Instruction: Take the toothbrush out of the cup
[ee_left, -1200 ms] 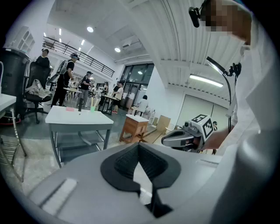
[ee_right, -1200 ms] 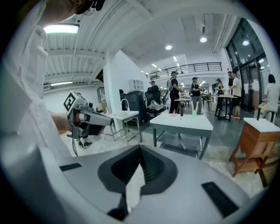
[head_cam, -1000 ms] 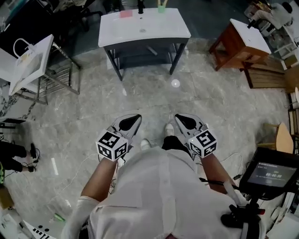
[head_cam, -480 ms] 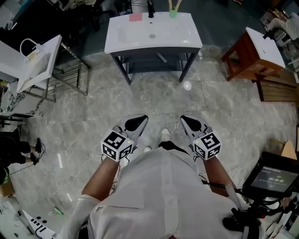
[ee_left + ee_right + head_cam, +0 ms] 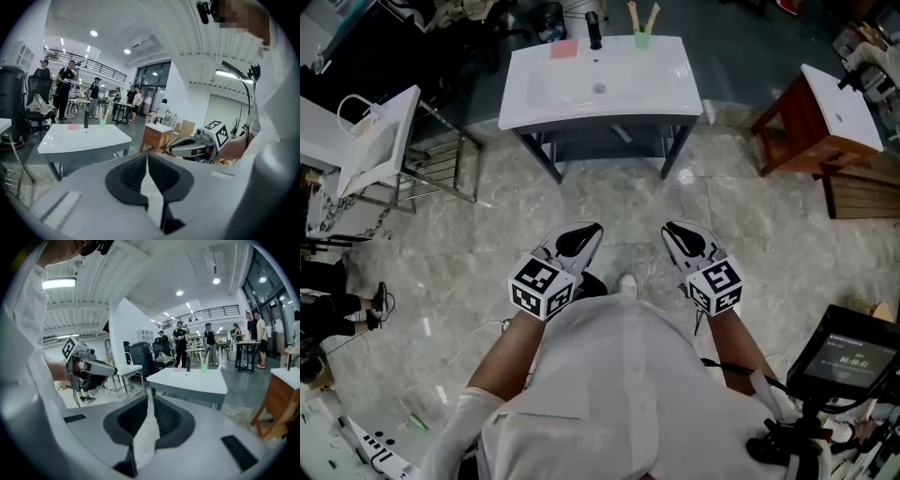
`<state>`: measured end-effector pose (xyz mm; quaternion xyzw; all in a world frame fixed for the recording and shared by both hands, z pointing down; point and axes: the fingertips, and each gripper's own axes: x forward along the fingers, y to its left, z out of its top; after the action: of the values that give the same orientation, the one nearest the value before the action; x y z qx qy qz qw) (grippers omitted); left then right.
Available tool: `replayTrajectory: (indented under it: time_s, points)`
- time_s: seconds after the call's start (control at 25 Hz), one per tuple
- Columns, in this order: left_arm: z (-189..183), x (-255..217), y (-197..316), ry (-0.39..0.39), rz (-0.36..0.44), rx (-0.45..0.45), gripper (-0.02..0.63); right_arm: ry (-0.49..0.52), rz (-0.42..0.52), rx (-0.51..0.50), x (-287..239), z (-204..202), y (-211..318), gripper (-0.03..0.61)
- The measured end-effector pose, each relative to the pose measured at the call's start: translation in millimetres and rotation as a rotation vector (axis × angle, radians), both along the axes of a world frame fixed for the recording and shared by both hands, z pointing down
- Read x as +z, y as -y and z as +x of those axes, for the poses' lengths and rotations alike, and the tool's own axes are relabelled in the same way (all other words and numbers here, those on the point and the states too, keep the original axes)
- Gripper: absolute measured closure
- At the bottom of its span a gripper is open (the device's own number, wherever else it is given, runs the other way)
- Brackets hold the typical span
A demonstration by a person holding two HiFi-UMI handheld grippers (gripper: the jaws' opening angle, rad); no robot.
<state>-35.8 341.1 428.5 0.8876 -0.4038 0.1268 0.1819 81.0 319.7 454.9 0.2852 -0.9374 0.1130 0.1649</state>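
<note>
You hold both grippers low in front of your body, side by side with a gap between them, both pointing toward the white rectangular washbasin worktop (image 5: 675, 98) on its dark metal frame. Your left gripper (image 5: 592, 230) has its jaws pressed together with nothing between them. Your right gripper (image 5: 672, 229) also has its jaws together and empty.

The small translucent green cup (image 5: 643, 38) stands upright at the far edge of the worktop, to the right of the black upright tap (image 5: 594, 28) and the flat pink pad (image 5: 564, 49). Two slim pale toothbrush handles (image 5: 632, 16) stand in the cup, leaning apart in a V.

Both grippers are well apart from the cup, with grey marbled floor (image 5: 609, 202) lying between you and the worktop. A brown wooden stand with a white top (image 5: 830, 108) sits off to the right.
</note>
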Motion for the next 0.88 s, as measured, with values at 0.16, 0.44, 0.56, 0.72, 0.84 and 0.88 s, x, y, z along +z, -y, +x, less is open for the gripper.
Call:
replayTrajectory:
  time_s: [0.16,0.44,0.56,0.72,0.84,0.88]
  points:
    - [3,7,26,-0.004,-0.022,0.017,0.604,0.007,-0.009,0.028,8,0,23,0.538]
    - [-5,13,104,-0.04,0.0,0.049,0.604,-0.025,-0.024,0.087,19,0,87,0.529]
    - [-13,14,147,-0.054,-0.002,0.056,0.604,-0.042,-0.023,0.11,14,-6,124,0.529]
    - [-22,1,207,-0.026,0.023,0.093,0.606,-0.046,-0.001,0.15,-2,-18,189,0.529]
    - [-33,-6,240,-0.017,0.032,0.127,0.607,-0.028,-0.002,0.186,-8,-29,232,0.529]
    - [-37,-7,249,-0.016,0.036,0.138,0.607,-0.019,-0.002,0.198,-9,-33,245,0.529]
